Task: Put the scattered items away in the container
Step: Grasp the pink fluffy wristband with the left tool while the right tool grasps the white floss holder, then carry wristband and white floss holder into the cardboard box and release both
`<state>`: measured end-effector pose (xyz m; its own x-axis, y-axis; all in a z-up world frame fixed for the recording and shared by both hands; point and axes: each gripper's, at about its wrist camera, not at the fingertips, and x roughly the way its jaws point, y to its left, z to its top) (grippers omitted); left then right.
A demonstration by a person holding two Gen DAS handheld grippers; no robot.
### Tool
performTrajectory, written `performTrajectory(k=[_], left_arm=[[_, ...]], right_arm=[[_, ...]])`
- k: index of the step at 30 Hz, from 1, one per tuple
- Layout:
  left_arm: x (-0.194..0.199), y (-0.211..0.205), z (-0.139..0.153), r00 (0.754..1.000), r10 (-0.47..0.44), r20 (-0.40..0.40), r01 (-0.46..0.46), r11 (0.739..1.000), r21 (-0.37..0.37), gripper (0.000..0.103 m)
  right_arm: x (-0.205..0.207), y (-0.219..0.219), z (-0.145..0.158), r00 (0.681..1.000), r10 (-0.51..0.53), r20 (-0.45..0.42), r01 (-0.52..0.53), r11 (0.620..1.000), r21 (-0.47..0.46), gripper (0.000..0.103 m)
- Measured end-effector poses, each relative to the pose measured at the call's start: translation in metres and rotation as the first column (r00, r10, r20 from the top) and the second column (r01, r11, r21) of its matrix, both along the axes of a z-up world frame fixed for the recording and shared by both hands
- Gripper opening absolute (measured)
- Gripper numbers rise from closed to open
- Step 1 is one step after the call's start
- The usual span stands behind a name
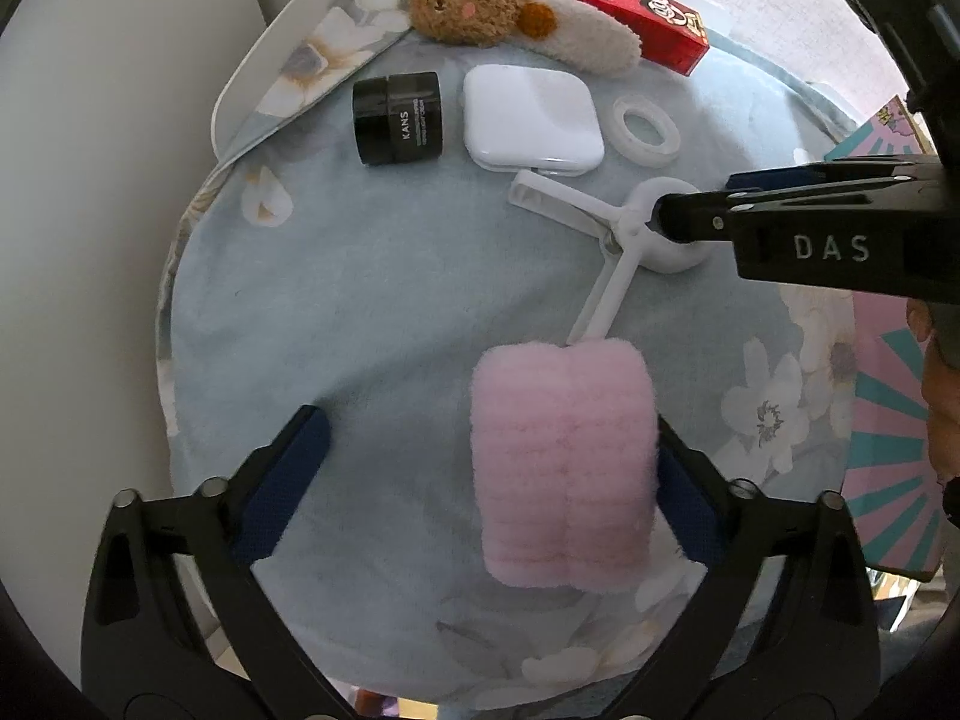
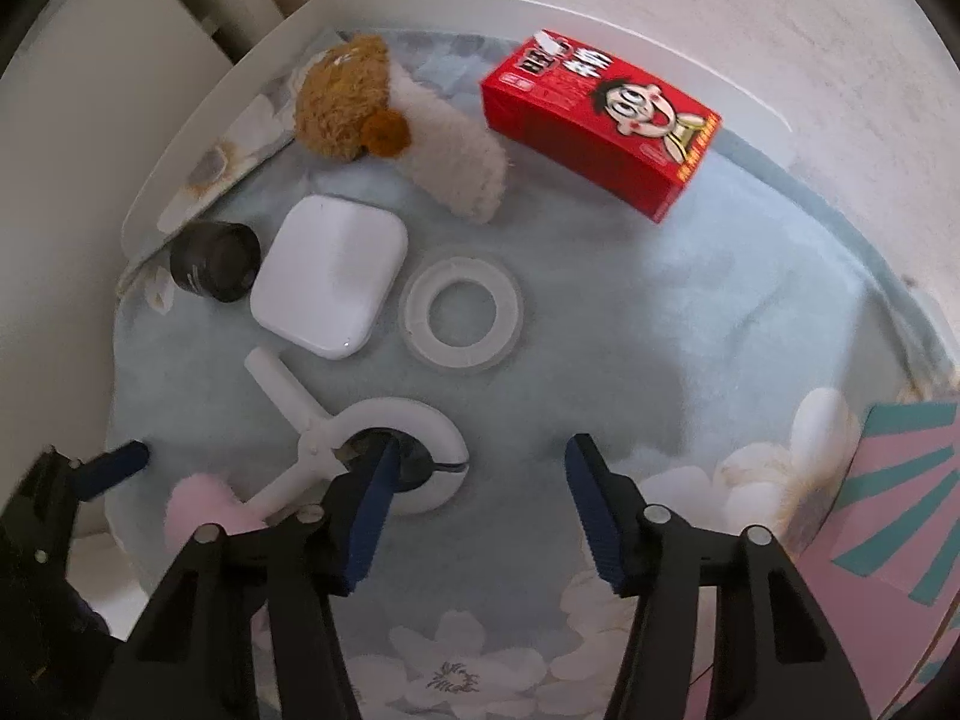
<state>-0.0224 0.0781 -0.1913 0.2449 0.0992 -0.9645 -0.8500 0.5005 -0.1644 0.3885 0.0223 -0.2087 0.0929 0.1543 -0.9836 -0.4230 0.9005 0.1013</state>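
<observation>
Pink sponge brush (image 1: 564, 468) fills the lower centre of the left wrist view, between the spread fingers of the left gripper (image 1: 492, 480), touching the right one. In the right wrist view, the right gripper (image 2: 480, 504) is open at lower centre, its left finger over the brush's white ring handle (image 2: 414, 414); the container (image 2: 900, 510) shows at the right edge.

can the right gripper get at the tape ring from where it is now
Probably yes. The right gripper is open, and the tape ring lies flat just ahead with bare cloth between. Only the white brush handle sits near its left finger, off to the side.
</observation>
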Motion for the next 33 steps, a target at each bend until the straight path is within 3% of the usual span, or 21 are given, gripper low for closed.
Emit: performTrajectory(k=[2, 4, 7, 22, 33], left_arm=[[0.000, -0.002, 0.003, 1.000, -0.004, 0.020, 0.004, 1.000, -0.008, 0.078], [0.000, -0.004, 0.008, 0.999, -0.005, 0.037, 0.006, 1.000, -0.004, 0.064], [0.005, -0.008, 0.014, 0.999, -0.026, 0.043, 0.026, 1.000, 0.002, 0.044], [-0.016, 0.014, 0.039, 0.995, 0.062, 0.082, -0.064, 0.998, 0.015, 0.042], [0.004, 0.014, 0.068, 0.993, 0.080, 0.084, -0.086, 0.994, 0.068, 0.042]], right_arm=[[-0.001, 0.000, 0.002, 1.000, 0.013, 0.008, -0.013, 1.000, 0.003, 0.042], [-0.001, -0.003, 0.003, 1.000, 0.009, 0.000, -0.009, 1.000, 0.029, 0.024], [0.000, -0.008, 0.004, 1.000, -0.005, -0.010, 0.005, 0.999, 0.046, 0.018], [0.002, -0.038, 0.019, 1.000, 0.003, 0.005, -0.003, 0.996, 0.089, 0.016], [0.005, -0.077, 0.061, 0.998, -0.027, 0.056, 0.019, 0.988, 0.152, 0.016]])
